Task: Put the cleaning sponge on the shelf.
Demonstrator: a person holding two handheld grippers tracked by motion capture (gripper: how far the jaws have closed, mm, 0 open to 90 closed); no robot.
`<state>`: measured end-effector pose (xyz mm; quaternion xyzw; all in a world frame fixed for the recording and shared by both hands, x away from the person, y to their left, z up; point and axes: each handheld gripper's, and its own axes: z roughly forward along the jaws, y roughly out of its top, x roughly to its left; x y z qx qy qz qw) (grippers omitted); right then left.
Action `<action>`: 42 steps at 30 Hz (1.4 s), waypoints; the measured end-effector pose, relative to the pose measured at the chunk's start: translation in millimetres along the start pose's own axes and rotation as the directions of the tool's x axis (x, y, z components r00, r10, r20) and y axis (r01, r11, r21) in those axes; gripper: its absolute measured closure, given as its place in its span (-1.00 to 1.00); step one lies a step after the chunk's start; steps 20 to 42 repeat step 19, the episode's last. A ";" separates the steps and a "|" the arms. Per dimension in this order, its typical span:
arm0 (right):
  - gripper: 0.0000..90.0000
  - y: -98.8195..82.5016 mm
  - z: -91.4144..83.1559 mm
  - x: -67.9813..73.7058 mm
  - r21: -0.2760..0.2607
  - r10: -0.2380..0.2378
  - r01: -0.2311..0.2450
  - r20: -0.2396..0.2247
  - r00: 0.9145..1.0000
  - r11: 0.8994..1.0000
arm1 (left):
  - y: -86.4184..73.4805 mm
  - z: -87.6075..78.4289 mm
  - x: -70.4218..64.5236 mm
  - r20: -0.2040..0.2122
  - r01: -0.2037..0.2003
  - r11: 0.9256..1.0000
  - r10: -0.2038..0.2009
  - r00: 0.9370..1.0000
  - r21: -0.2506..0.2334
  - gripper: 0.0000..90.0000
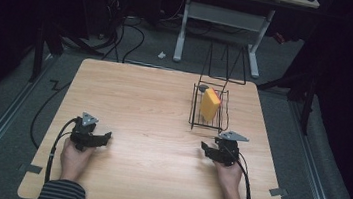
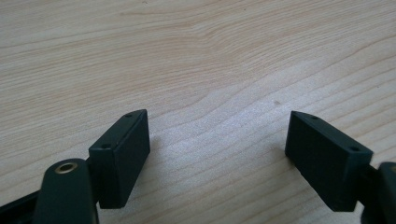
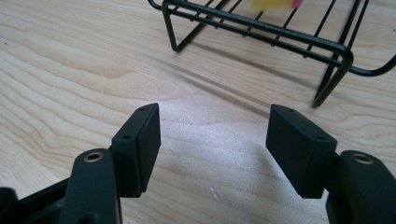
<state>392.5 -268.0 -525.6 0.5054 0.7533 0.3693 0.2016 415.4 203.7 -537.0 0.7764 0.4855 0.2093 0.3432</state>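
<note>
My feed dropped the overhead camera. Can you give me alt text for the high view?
A wooden table with a black wire rack at its right rear, holding an upright yellow sponge. Nearer the person, the left gripper and the right gripper rest on the table, jaws open and empty, the right one just before the rack.

My left gripper [image 1: 90, 136] and right gripper [image 1: 220, 152] are black, each topped by a grey plate; my sleeves [image 1: 62, 196] carry dark and pale stripes. The table [image 1: 138, 105] is pale wood with wavy brown grain. The wire rack [image 1: 209, 114] is black; the sponge [image 1: 209, 105] standing in it is yellow-orange with a pink edge
</note>
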 end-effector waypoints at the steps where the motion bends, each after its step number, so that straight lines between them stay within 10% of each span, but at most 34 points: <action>1: -0.20 -0.3 0.9 0.1 0.007 0.001 -0.001 0.002 1.000 1.000 | 0.0 0.0 0.0 0.000 0.000 1.000 0.000 1.000 0.000 -0.50; 11: -0.25 -2.0 7.6 8.2 0.060 -0.072 0.069 0.057 0.996 0.996 | -0.2 -0.1 0.0 -0.001 0.001 1.000 -0.001 1.000 0.000 -0.50; 42: -0.27 -1.9 7.6 8.2 0.061 -0.072 0.068 0.055 0.996 0.996 | -0.2 -0.2 0.0 -0.001 0.000 1.000 0.000 1.000 0.000 -0.50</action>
